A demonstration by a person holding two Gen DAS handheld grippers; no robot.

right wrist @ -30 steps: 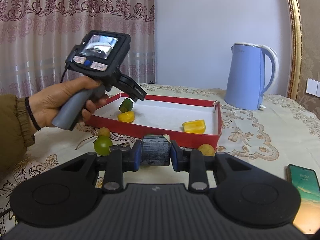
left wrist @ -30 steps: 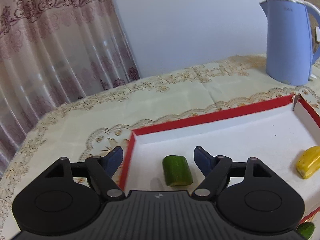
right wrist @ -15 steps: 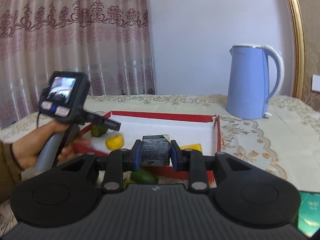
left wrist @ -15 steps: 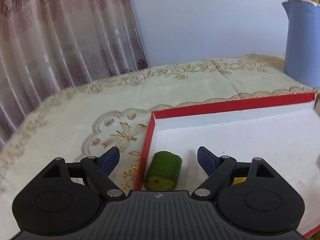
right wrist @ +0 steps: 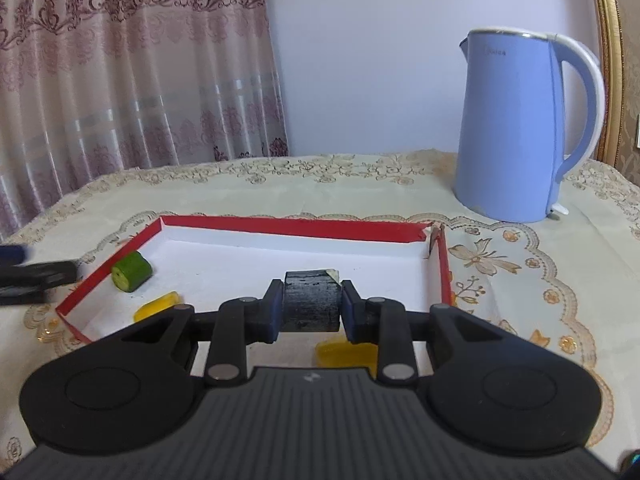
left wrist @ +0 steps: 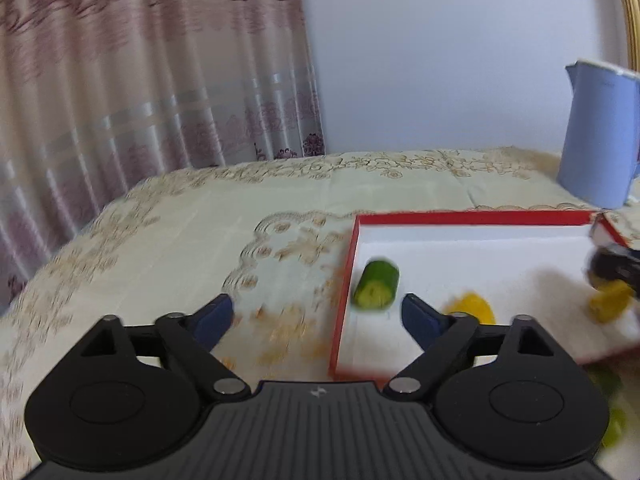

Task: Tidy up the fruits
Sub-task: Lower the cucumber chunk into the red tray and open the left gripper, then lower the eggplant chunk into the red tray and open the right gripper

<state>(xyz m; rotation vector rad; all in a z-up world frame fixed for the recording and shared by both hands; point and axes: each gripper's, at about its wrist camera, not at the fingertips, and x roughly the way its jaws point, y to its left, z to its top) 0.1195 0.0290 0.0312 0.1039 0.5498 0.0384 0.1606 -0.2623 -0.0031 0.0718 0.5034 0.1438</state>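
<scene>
Straddling red tray [left wrist: 343, 280] edge, left claw [left wrist: 316, 316] just widened, empty.

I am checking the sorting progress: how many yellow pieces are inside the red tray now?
2. One yellow piece lies near the tray's left side, close to the green piece. The other lies under the right gripper, partly hidden. More may be hidden there.

The only lettering is a small dark brand word near the top of the blue kettle [right wrist: 524, 128], upper right of the right wrist view; it is too small to read surely, perhaps "Midea". In the left wrist view the kettle's mark is blurred beyond reading.
</scene>
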